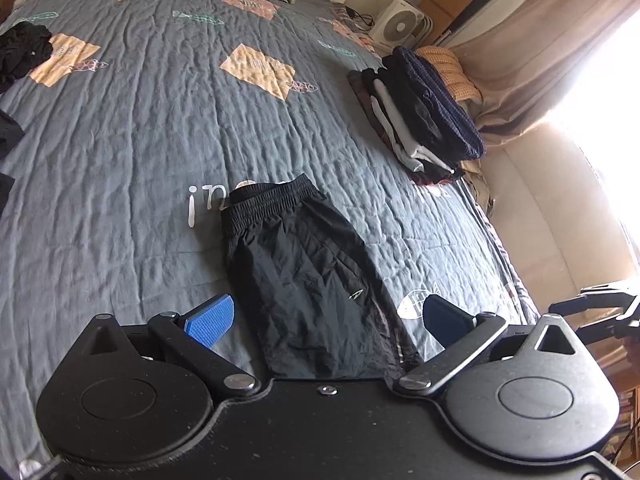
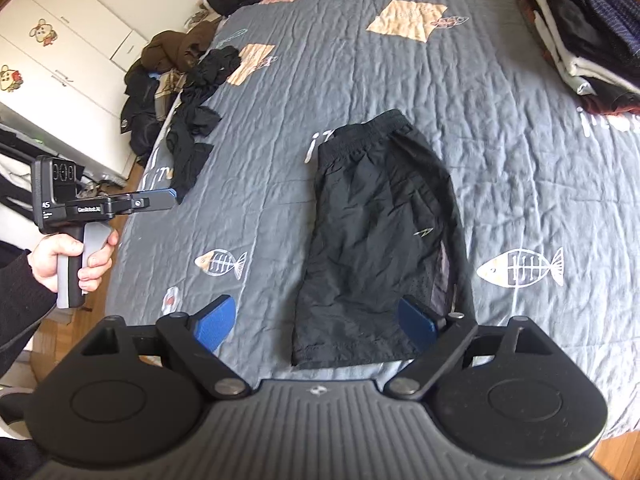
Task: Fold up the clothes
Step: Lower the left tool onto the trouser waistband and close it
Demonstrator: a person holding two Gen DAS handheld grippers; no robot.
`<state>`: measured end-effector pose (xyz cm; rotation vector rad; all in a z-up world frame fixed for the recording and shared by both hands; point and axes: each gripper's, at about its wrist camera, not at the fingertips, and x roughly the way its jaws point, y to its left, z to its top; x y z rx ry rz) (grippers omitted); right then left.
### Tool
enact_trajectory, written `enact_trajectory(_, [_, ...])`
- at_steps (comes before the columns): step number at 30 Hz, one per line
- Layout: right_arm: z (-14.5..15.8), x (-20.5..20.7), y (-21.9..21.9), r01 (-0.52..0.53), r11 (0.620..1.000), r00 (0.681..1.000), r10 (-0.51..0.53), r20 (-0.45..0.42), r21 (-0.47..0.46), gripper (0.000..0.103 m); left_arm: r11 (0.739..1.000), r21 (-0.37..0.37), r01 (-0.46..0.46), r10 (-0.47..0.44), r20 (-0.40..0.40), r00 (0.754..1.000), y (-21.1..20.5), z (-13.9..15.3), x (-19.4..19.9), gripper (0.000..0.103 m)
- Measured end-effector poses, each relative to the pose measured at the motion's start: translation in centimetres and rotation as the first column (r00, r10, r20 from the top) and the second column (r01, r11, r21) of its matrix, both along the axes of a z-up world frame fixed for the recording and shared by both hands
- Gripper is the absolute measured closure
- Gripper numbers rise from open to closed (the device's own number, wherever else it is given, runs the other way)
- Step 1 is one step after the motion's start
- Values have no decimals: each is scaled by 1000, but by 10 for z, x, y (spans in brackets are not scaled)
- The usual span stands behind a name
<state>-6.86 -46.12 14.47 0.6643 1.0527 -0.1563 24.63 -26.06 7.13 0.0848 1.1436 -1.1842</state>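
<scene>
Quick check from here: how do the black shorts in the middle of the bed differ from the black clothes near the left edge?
The black shorts lie flat, folded in half lengthwise, waistband away from the grippers; the black clothes at the bed's left edge are crumpled and unfolded. The shorts sit alone on the quilt; the crumpled clothes trail along its edge. The shorts show a small logo; the others show none. Both are black, and neither is held.

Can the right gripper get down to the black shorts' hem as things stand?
Probably yes. The right gripper is open and empty above the black shorts, which lie flat on the quilt with nothing on them; the left gripper is off to the side.
</scene>
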Motion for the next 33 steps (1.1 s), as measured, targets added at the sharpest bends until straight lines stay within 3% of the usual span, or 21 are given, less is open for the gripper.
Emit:
enact_trajectory(9, [-41,25,-7,35,999,999,-35,10,24,15,998,-65,27,-37,-157,987,-23,-92,62,2])
enact_trajectory(21, [-105,44,-31,60,997,998,-61,19,58,15,991,-125,46,-77,-253,965,-80,-200,113,4])
enact_trajectory(33, [-146,39,-41,75,990,997,-72,-35,116,15,985,-168,41,-89,-292,952,-115,-241,126,4])
